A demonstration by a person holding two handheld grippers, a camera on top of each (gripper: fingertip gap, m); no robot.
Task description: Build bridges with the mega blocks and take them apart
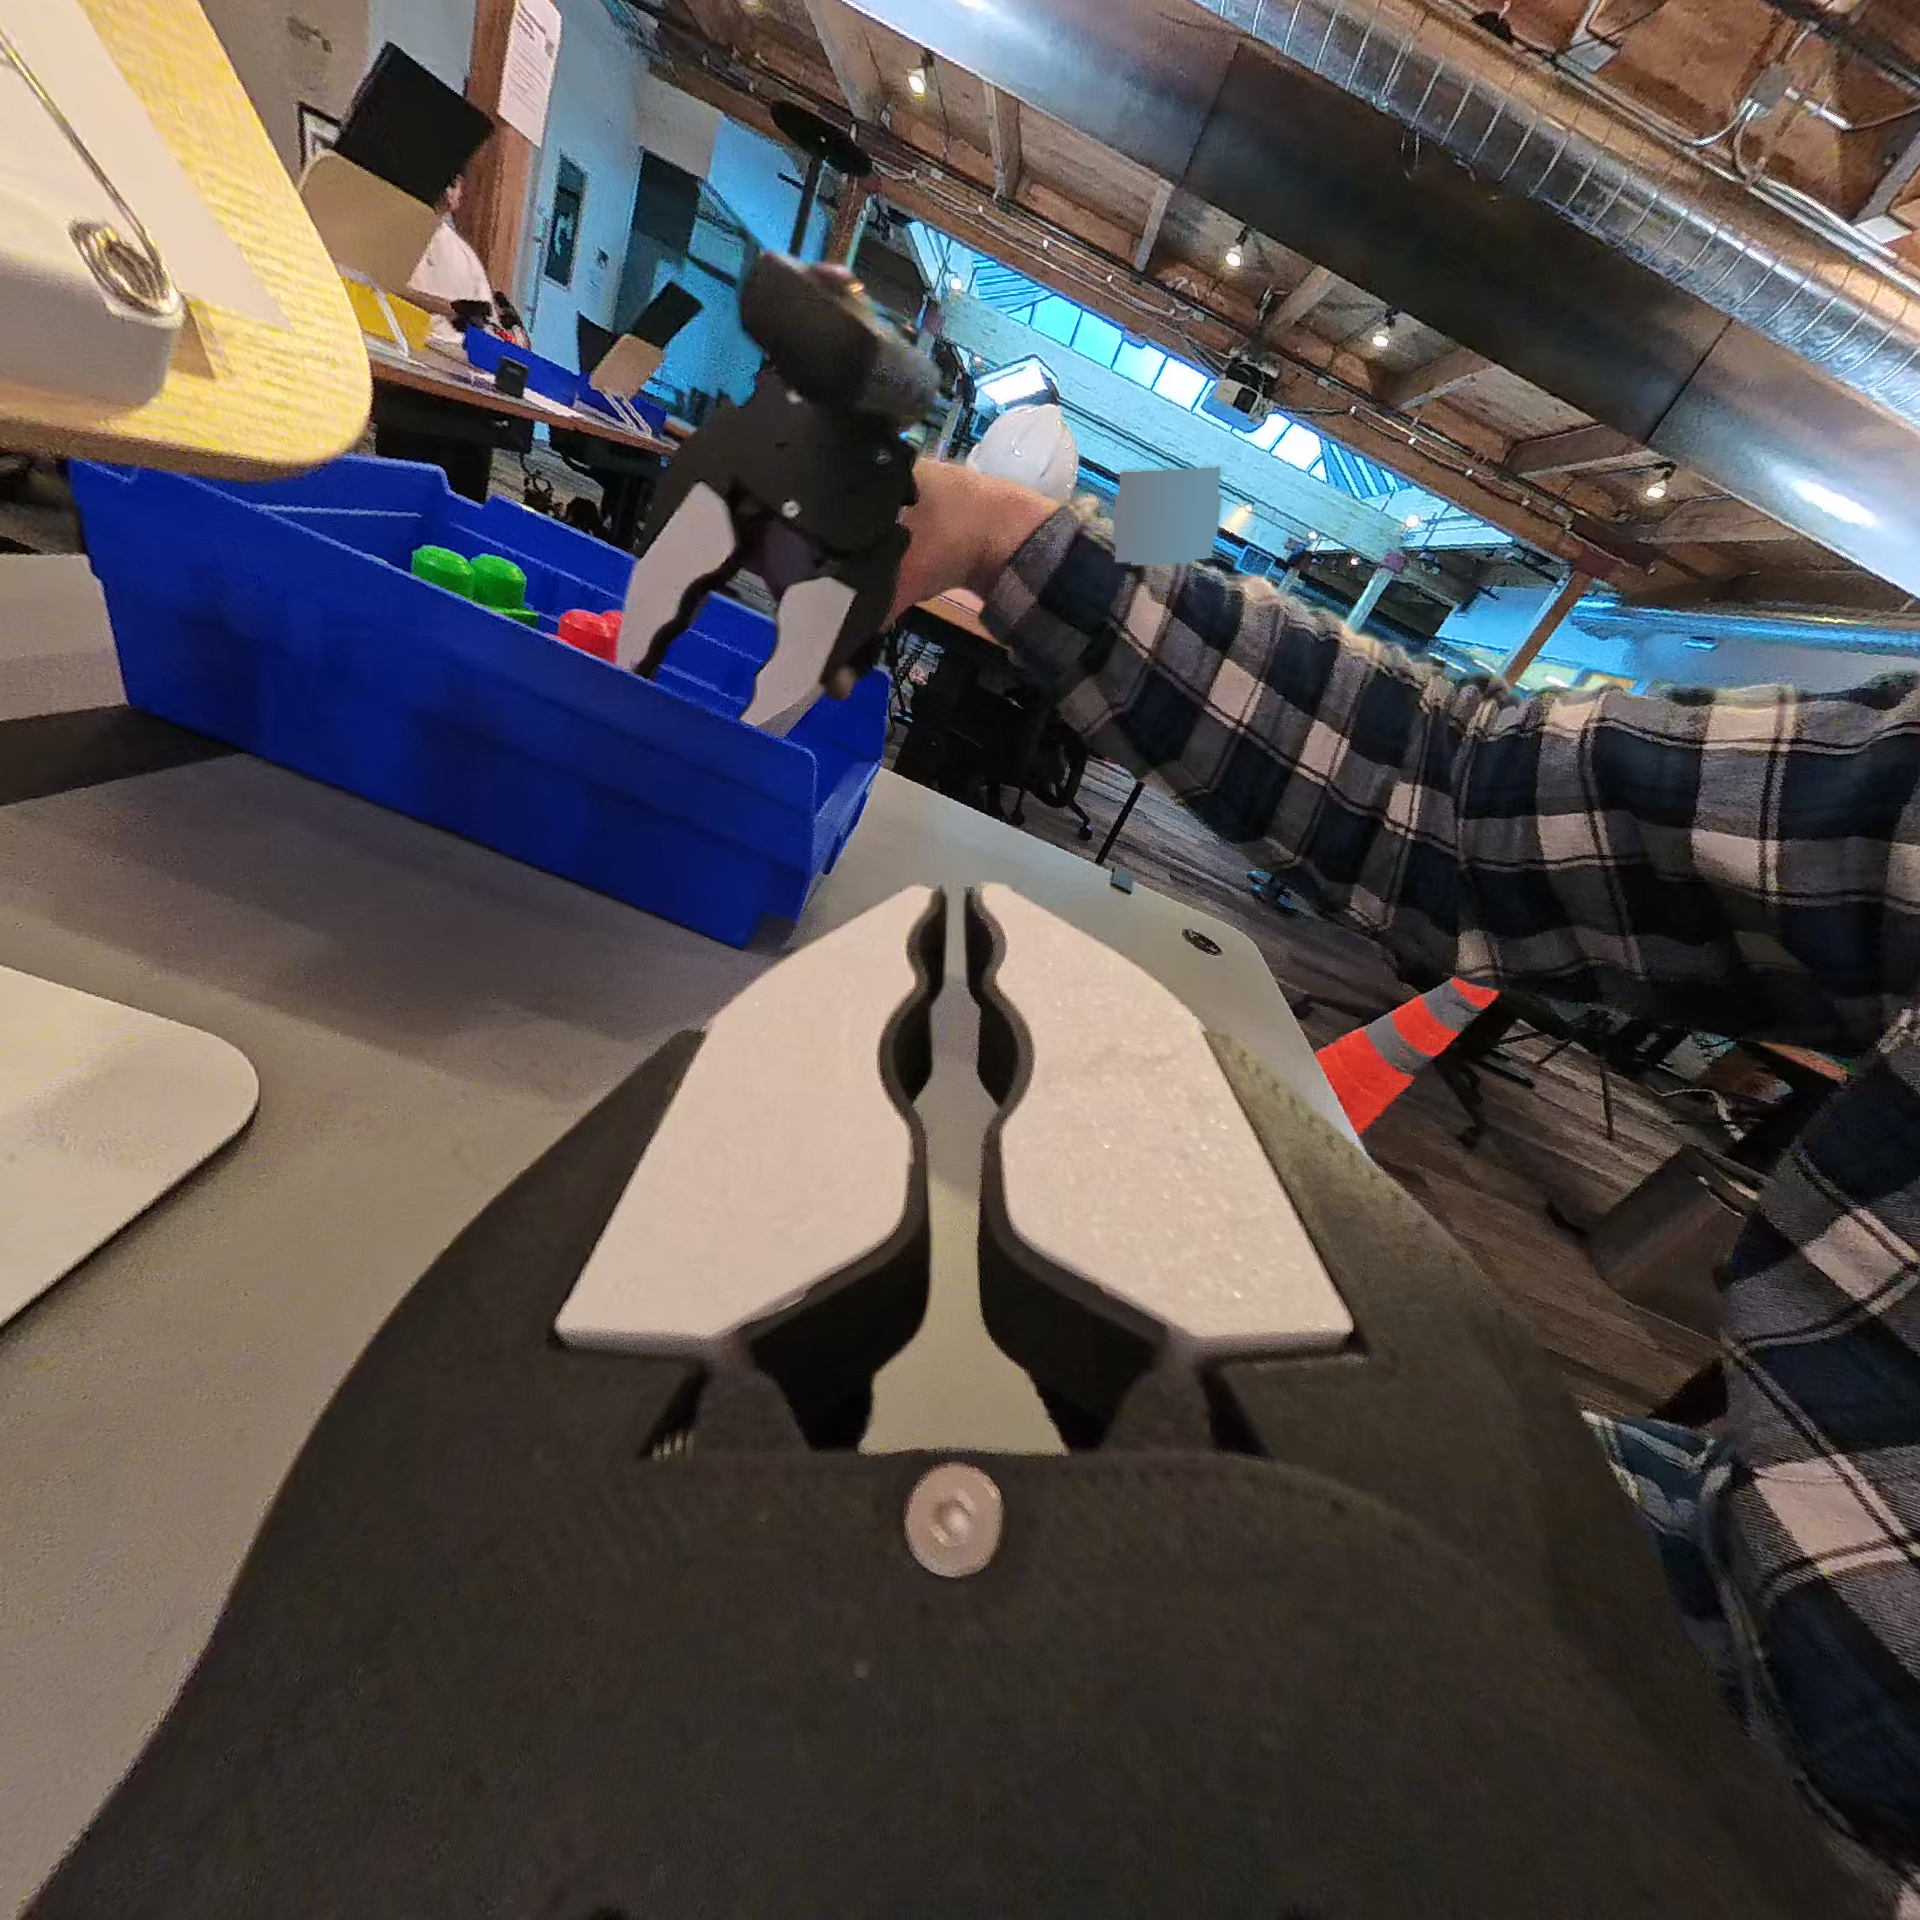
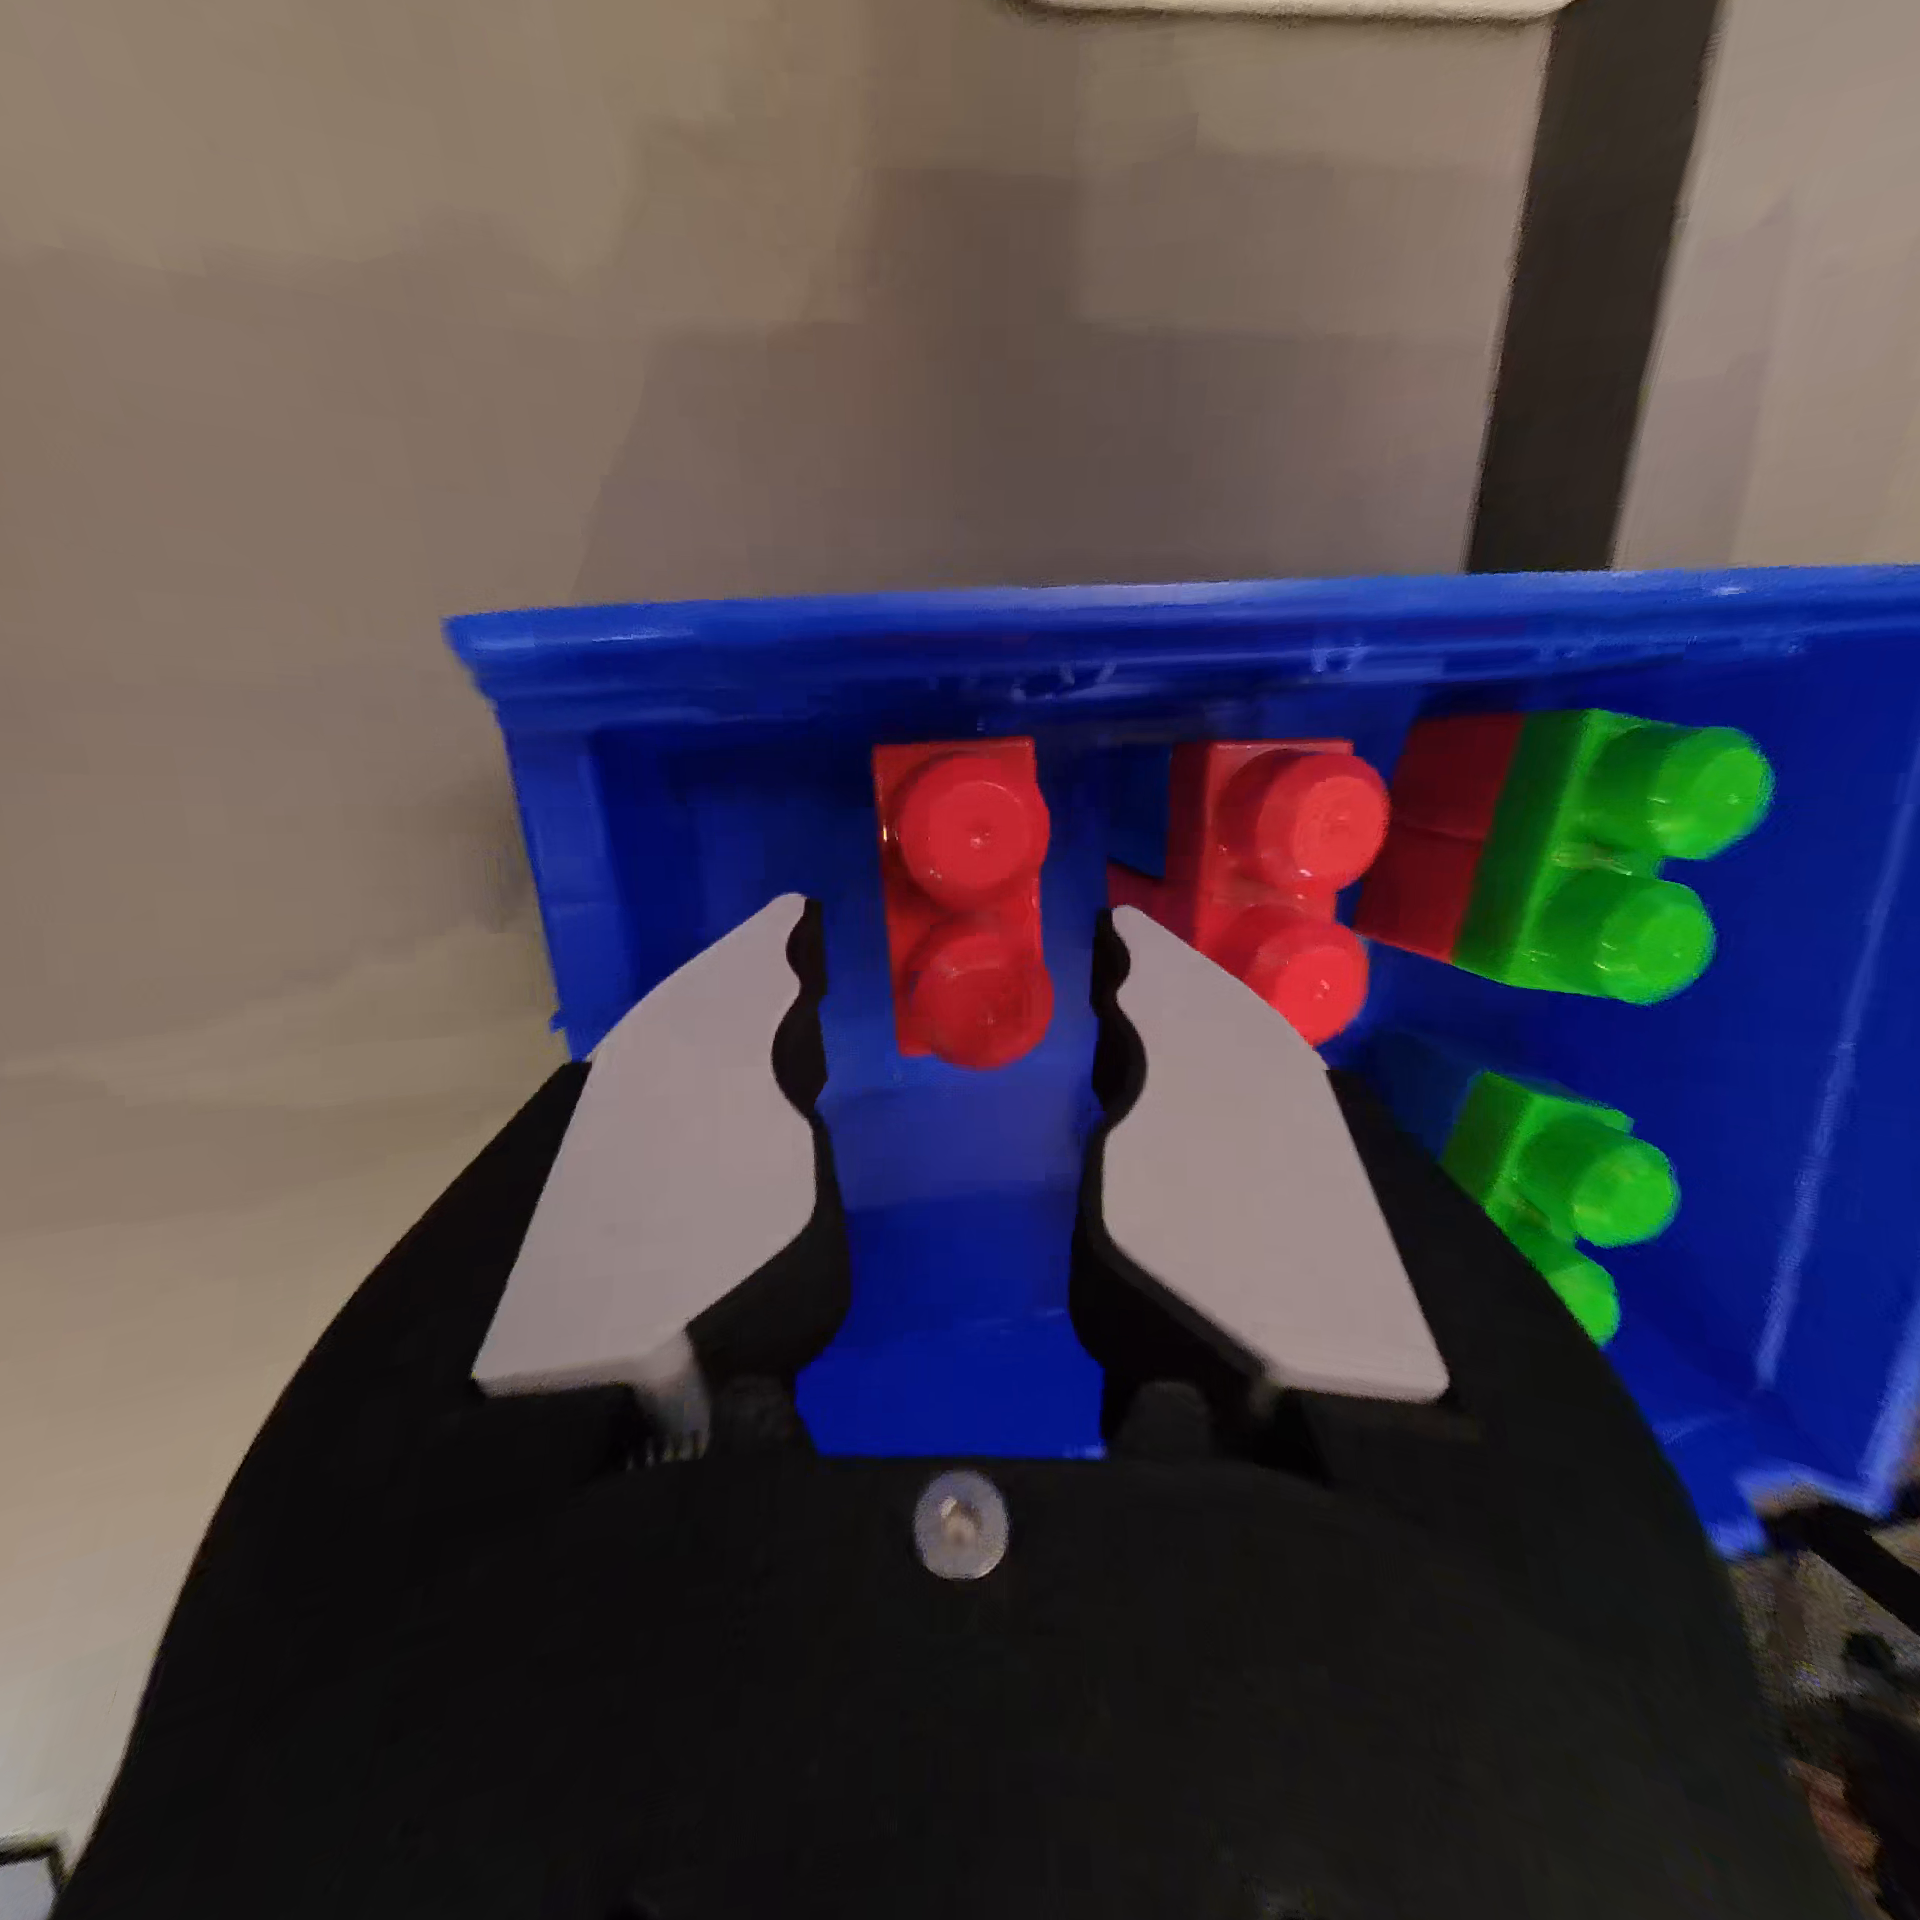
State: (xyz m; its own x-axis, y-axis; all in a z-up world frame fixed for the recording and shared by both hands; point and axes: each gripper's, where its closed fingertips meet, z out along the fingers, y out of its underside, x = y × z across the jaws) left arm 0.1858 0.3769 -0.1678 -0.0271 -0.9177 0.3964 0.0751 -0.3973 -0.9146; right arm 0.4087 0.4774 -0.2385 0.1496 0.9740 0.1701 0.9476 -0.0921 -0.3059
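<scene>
Over blue bin (image 2: 1143, 665) | right gripper (image 2: 956, 935) jaws apart astride red two-stud block (image 2: 966, 904), untouched | left gripper (image 1: 956, 904) jaws together, empty | block probably light, rigid, slick; grip flat sides.

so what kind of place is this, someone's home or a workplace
Most likely a workplace, a loft-style workshop or lab: exposed wood ceiling beams and metal ductwork, rows of work tables with blue bins, and an orange traffic cone on the floor.
</scene>
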